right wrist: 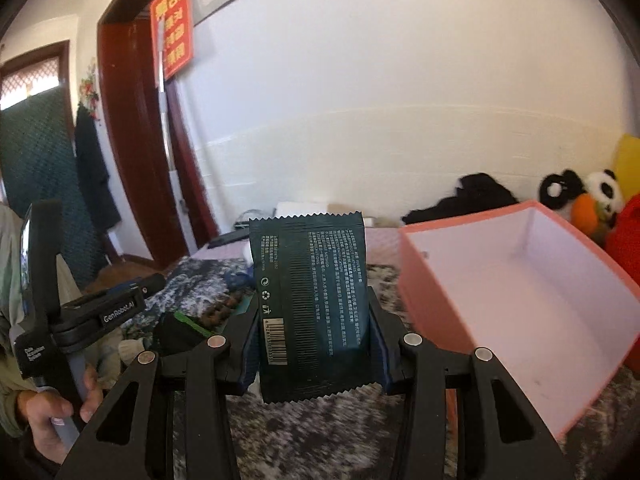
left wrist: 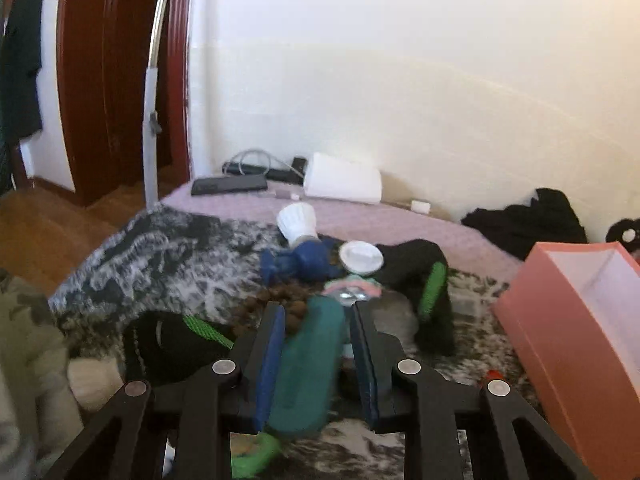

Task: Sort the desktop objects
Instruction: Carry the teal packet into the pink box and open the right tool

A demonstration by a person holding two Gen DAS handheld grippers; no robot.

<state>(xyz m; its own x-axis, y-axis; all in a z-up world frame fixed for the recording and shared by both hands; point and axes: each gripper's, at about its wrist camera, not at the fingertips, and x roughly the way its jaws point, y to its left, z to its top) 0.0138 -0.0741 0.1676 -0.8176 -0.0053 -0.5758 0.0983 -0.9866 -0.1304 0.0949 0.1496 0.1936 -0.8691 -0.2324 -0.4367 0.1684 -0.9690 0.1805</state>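
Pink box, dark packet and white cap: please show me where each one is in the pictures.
pink box (right wrist: 520, 280): right wrist view, on its pale inner floor.
dark packet (right wrist: 316, 304): right wrist view, middle of its printed back.
white cap (left wrist: 361, 257): left wrist view, centre of its round top.

Dark teal sachet (right wrist: 310, 304) upright, barcode side showing

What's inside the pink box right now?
The pink box looks empty: bare pale lining on its floor and far walls. The corner behind its near wall is hidden, also in the left wrist view.
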